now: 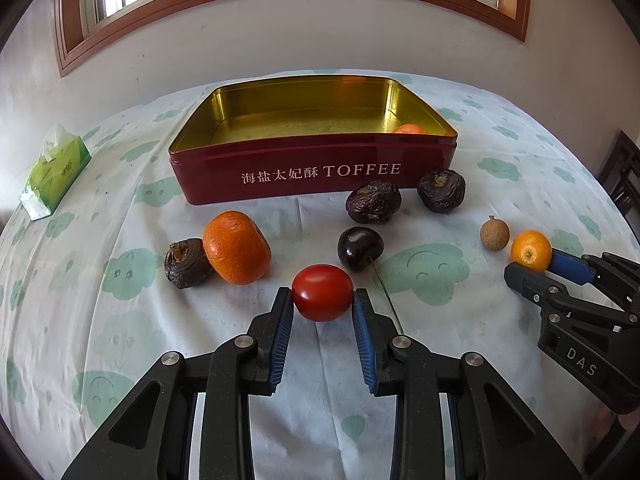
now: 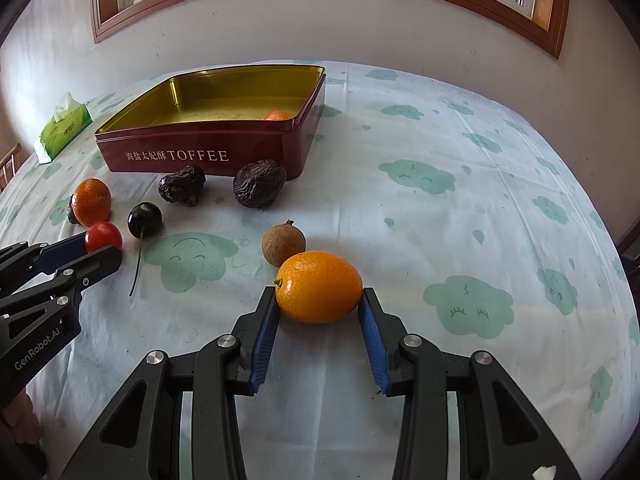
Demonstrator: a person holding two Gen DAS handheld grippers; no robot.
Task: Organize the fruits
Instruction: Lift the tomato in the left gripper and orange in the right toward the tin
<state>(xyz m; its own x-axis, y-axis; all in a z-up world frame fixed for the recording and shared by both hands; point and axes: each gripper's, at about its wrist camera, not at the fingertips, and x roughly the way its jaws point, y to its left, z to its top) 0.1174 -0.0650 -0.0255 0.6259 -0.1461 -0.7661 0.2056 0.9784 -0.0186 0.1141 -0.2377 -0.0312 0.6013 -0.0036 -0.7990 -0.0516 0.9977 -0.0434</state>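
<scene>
tomato (image 1: 322, 292) between left fingers (image 1: 285, 312)

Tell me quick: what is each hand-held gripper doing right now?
Left hand-held gripper: closed on the cherry tomato.
Right hand-held gripper: closed on the kumquat.

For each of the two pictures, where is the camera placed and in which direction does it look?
Left wrist view: sits on the left hand-held gripper, looking forward and down at the red tomato its fingers clamp; the right hand-held gripper shows at the right edge.
Right wrist view: sits on the right hand-held gripper, looking forward and down at the small orange citrus it clamps; the left hand-held gripper shows at the left edge.
Shared: the red TOFFEE tin, dark cherry, brown round fruit and tissue pack.
</scene>
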